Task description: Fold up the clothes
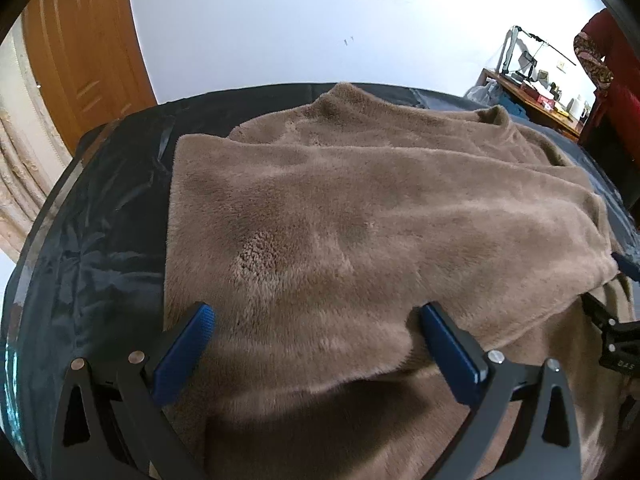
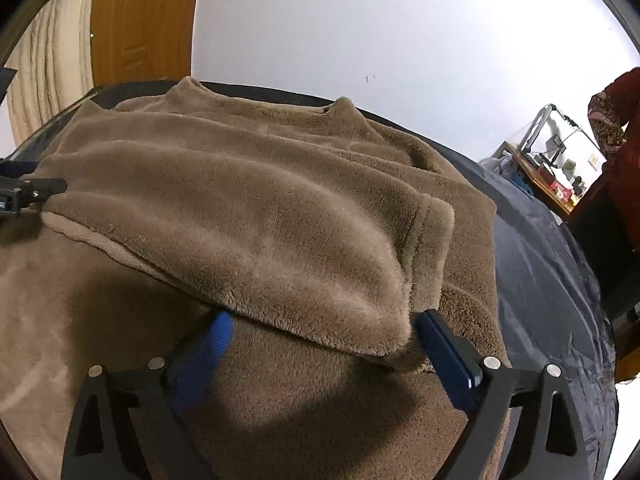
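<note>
We have both pairs of fingers spread wide and clamped on nothing. On the right gripper (image 2: 322, 334) the folded edge of the brown fleece garment (image 2: 256, 216) hangs between the blue fingers (image 2: 448, 350), its plush corner brushing the inner face of the one at 3 o'clock, while the other finger sits partly tucked under the hem at 9 o'clock; neither seems to press in. On the left gripper (image 1: 316, 334) the fingers (image 1: 188, 344) stand apart above the near hem of the same garment (image 1: 340, 208), which fills the gap between them and runs away towards 12 o'clock.

The fold's edge runs crosswise, roughly 9 to 3 o'clock, with the left gripper at one end and the right at the other, each seen at the edge of the other's view. The garment lies on a dark, shiny-covered worktop (image 1: 100, 216), its collar at the far side, near 12 o'clock. We judge the next fold must take this near doubled edge away from us towards the collar.
</note>
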